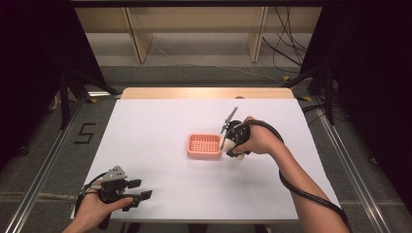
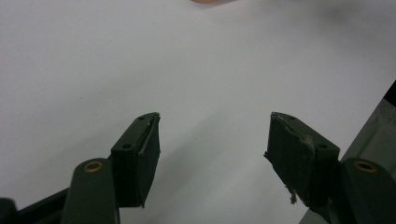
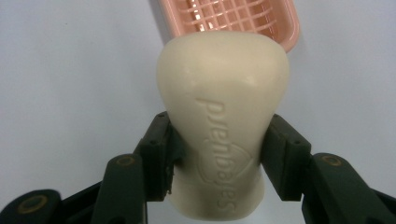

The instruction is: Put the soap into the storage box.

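Soap bar (image 3: pixel 223 135) is clamped by right tongs (image 3: pixel 219 154) just beside the pink tray's (image 1: pixel 204 146) right rim. Left tongs (image 2: pixel 212 154) are held agape, empty, near the white counter's (image 1: pixel 160 121) front-left edge, bare surface ahead.

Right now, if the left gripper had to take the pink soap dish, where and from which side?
Probably from above, across one long rim of the soap dish. It lies flat on the white table, shallow and open-topped, so its thin wall suits the jaws. Take the left rim: the right gripper holds the soap bar at its right edge.
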A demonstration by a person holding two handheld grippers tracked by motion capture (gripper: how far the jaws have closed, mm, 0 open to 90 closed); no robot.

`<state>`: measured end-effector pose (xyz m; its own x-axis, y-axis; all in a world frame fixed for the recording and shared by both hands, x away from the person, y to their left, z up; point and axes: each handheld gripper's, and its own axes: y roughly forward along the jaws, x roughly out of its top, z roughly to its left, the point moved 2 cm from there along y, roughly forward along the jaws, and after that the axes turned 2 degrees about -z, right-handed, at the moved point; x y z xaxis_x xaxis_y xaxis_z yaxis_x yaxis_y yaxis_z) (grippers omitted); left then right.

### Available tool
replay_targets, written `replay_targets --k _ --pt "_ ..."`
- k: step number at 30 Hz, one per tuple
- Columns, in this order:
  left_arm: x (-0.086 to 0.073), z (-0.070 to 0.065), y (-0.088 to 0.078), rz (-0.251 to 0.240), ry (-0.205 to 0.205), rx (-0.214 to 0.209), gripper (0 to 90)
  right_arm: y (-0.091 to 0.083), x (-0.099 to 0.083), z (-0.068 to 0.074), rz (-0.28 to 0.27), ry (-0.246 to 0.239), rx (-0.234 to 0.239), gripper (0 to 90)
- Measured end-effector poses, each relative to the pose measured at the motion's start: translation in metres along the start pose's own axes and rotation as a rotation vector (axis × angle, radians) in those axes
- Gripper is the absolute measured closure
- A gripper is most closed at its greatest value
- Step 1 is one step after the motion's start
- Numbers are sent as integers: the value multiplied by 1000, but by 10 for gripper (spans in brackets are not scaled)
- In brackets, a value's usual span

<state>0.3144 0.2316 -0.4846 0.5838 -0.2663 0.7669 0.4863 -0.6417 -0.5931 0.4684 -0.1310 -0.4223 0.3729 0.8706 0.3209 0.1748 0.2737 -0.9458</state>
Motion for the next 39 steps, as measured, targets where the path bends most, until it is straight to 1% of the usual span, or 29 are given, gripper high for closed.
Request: replay_targets --k 1,4,5,7,9,10,14,15,17,18,19,23,25,27,30,32,34,35,36,39 --pt "0 0 0 3 0 0 341 0 1 1 6 7 -2 506" --pt "0 0 -1 4 1 0 342 1 3 1 0 -1 2 505" --pt "0 0 -1 4 1 0 341 1 3 1 11 11 -1 505" --pt "0 0 -1 3 1 0 342 2 4 1 -1 -5 2 506" --pt "0 0 -1 3 1 0 341 2 5 1 3 -3 5 506" --pt "0 0 -1 3 1 -1 342 2 6 1 -4 -8 5 506" --pt "0 0 -1 3 1 0 342 2 7 2 5 6 2 505" --pt "0 0 -1 4 1 -1 342 2 7 1 -2 -1 2 505" --pt "0 0 -1 3 1 0 342 1 8 2 1 1 -2 505" --pt "0 0 -1 3 2 0 342 2 8 1 -2 -7 4 505" --pt "0 0 -1 3 1 -1 342 2 8 1 5 -6 2 506" --pt "0 0 0 0 0 -1 342 3 10 1 -2 -9 2 506" --pt "0 0 0 -2 -1 -2 342 3 10 2 8 0 1 505" --pt "0 0 0 -1 0 -2 342 4 12 1 -7 -19 5 505" --pt "0 0 -1 3 1 -2 342 4 13 2 3 -7 1 506" --pt "0 0 -1 -2 0 -2 342 5 14 1 -7 -16 3 505" --pt "0 0 -1 2 0 -2 342 5 15 2 -1 -13 9 506" --pt "0 0 -1 -2 0 -2 342 5 15 2 1 -8 2 505" --pt "0 -1 0 -6 -6 -3 342 5 16 1 -2 -9 1 505" --pt "1 -1 -1 -2 -4 -3 342 6 17 2 -3 -11 6 506"
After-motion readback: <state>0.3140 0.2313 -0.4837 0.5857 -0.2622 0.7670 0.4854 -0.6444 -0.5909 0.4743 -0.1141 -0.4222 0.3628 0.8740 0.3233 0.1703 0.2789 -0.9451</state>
